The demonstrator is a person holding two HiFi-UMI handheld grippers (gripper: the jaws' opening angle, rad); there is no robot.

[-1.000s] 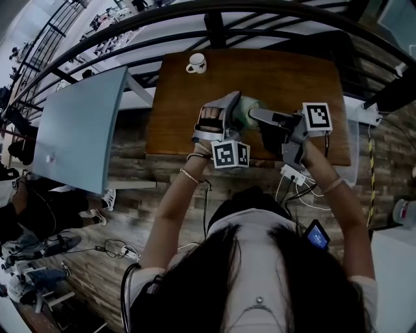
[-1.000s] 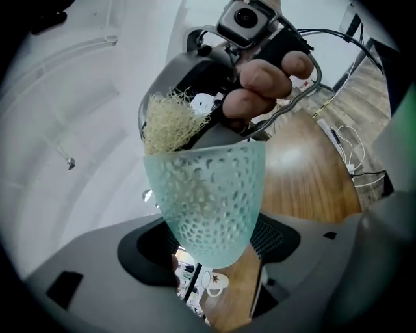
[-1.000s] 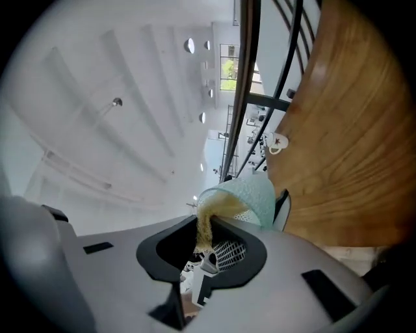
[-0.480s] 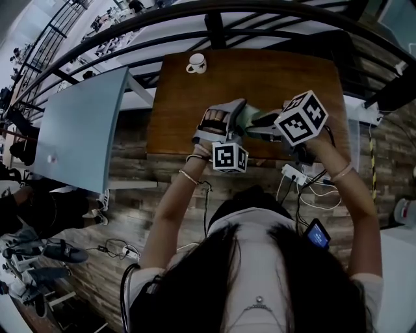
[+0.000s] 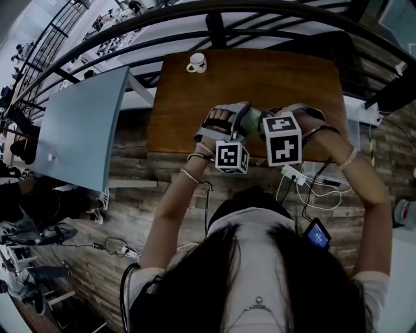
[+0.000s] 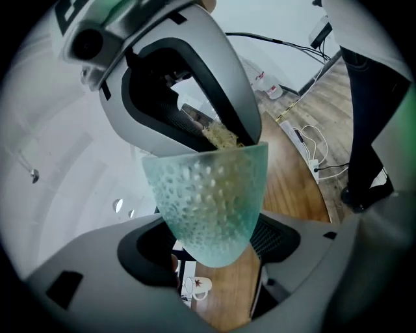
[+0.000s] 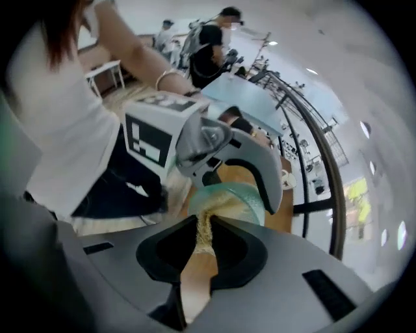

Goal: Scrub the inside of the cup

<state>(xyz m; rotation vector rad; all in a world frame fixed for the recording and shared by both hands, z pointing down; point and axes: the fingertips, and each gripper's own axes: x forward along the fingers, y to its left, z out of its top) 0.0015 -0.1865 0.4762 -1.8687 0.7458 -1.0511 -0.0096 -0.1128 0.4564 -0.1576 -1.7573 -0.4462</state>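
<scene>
Overhead: plank floor (image 5: 130, 201), dark railing (image 5: 273, 19), brown wooden surface (image 5: 260, 75). Small white mug (image 5: 196, 63) at surface's far-left corner. Left tongs (image 6: 211, 242) spread wide, clamping frosted green cup (image 6: 208, 195) above surface. Right tongs (image 7: 203, 246) nearly closed on straw-coloured scrubber (image 7: 205, 227), its tip in cup mouth. Cup interior mostly hidden.

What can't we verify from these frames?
- Head view: translucent green dimpled cup mostly behind the marker cubes.
- Right gripper view: cup's inside blocked by straw-coloured fibrous scrubber.
- Left gripper view: scrubber's tip lost behind the cup's frosted wall.
- Head view: white mug, print too small.
</scene>
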